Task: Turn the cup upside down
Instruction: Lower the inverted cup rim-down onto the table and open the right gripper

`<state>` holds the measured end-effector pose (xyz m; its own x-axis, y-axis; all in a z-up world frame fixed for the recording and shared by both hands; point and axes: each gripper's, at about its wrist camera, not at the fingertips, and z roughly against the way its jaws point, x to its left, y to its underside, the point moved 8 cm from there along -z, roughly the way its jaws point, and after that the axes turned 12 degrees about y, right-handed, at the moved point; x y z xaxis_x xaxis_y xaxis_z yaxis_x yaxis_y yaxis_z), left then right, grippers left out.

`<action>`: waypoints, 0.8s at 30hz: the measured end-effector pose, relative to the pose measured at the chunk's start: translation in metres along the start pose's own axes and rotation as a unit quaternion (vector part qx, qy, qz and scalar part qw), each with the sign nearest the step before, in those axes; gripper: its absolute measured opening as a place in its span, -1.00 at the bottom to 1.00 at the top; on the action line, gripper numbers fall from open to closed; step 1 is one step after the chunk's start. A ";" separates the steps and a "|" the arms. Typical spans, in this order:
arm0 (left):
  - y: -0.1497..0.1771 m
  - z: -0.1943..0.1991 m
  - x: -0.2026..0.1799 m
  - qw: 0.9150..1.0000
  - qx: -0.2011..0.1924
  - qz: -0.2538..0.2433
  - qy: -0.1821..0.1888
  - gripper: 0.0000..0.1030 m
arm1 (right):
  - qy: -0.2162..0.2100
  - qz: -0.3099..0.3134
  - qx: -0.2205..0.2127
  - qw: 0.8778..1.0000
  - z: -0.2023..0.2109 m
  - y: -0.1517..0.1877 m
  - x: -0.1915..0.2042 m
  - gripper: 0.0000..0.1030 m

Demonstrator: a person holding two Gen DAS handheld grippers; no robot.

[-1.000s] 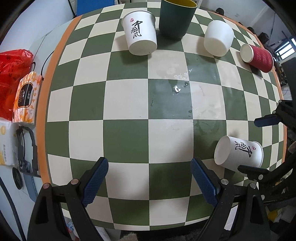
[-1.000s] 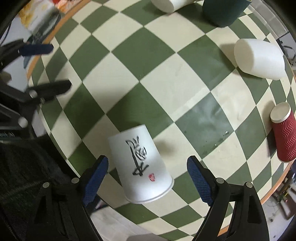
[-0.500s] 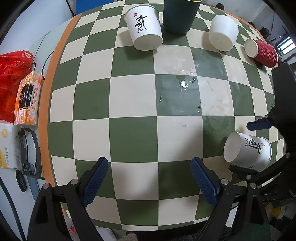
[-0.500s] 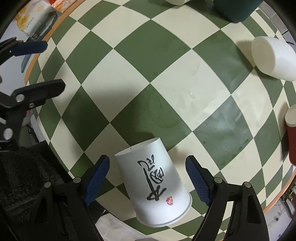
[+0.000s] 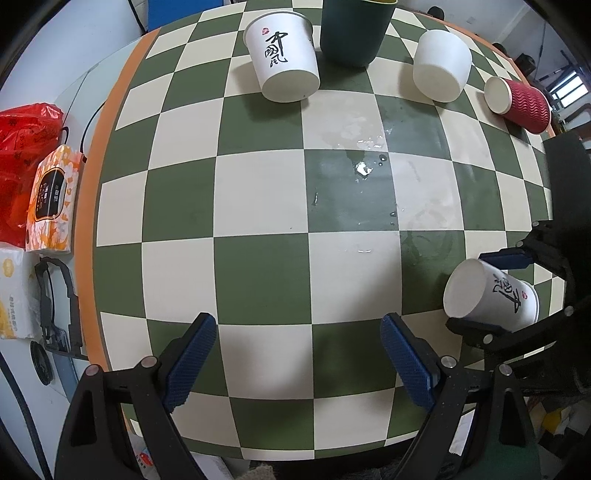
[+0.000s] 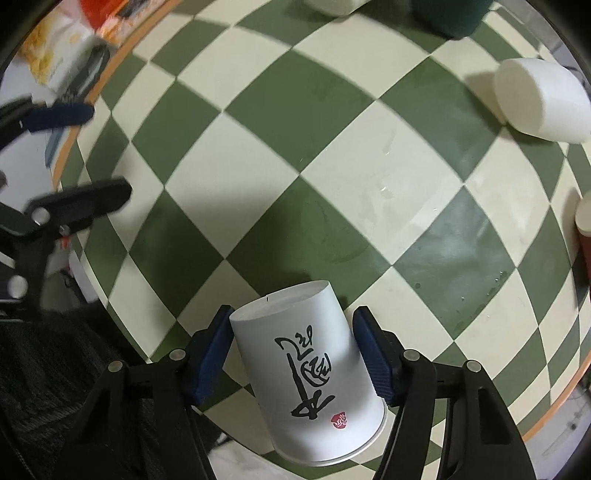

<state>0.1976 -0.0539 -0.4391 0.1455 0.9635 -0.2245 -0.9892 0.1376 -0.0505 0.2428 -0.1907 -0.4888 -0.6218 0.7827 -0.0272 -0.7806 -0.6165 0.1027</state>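
Closed around the white calligraphy cup (image 6: 310, 376), the right gripper (image 6: 295, 354) has a blue pad pressed on each side of the cup wall. The cup is held tilted near the edge of the checkered table (image 6: 332, 158), base pointing away from the camera, rim nearest it. The left gripper (image 5: 299, 362) is seen spread wide with nothing between its pads. Farther off, a second printed cup (image 5: 282, 55), a dark green cup (image 5: 351, 33), a plain white cup (image 5: 441, 64) and a red ribbed cup (image 5: 521, 105) are seen.
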 end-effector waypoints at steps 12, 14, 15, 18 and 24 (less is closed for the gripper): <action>-0.006 0.007 -0.009 1.000 -0.006 -0.007 0.002 0.77 | 0.004 -0.139 -0.148 0.979 0.053 -0.009 -0.040 0.30; -0.008 0.008 -0.010 1.000 -0.007 -0.009 0.003 0.77 | 0.007 -0.157 -0.171 0.973 0.057 -0.008 -0.042 0.30; -0.007 0.008 -0.012 1.000 -0.007 -0.009 0.003 0.77 | 0.010 -0.165 -0.184 0.969 0.061 -0.007 -0.044 0.30; -0.007 0.008 -0.015 1.000 -0.007 -0.013 0.003 0.77 | 0.017 -0.184 -0.220 0.958 0.073 0.001 -0.045 0.30; -0.002 0.007 -0.018 1.000 -0.003 -0.012 0.003 0.77 | 0.035 -0.221 -0.273 0.936 0.071 0.024 -0.055 0.30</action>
<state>0.1971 -0.0697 -0.4287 0.1698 0.9584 -0.2296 -0.9852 0.1599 -0.0613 0.2629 -0.2428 -0.4144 -0.2182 0.9758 -0.0131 -0.8670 -0.2000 -0.4563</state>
